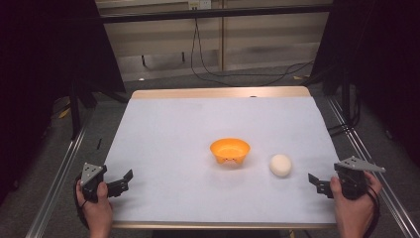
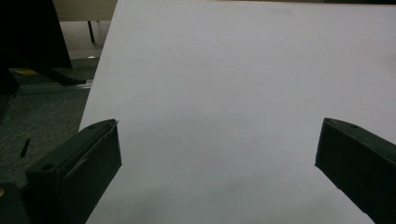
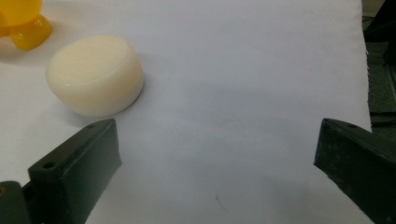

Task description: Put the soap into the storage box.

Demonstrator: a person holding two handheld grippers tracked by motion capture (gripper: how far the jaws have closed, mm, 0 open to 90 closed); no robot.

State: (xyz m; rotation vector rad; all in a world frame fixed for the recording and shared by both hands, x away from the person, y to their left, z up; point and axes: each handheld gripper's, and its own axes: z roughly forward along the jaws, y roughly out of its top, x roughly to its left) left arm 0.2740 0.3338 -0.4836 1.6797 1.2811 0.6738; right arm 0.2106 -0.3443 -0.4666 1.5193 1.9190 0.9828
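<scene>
An orange footed bowl [image 1: 230, 150] stands near the middle of the white-covered table [image 1: 198, 124]. To its right lies a cream-white round puck [image 1: 280, 165]. My right gripper [image 1: 317, 184] is held at the table's front right, a short way right of the puck, open and with nothing in it. In the right gripper view the puck [image 3: 95, 74] lies ahead and left of the open right gripper [image 3: 217, 135], beyond the left jaw, with the bowl's feet [image 3: 23, 25] at the top left. My left gripper [image 1: 125, 181] is open at the front left, over bare white cover [image 2: 219, 93].
Metal rails [image 1: 59, 173] run along both sides of the table. Black stands and cables [image 1: 208, 69] are on the floor beyond the far edge. The table's wooden front edge [image 1: 223, 225] lies just ahead of the hands.
</scene>
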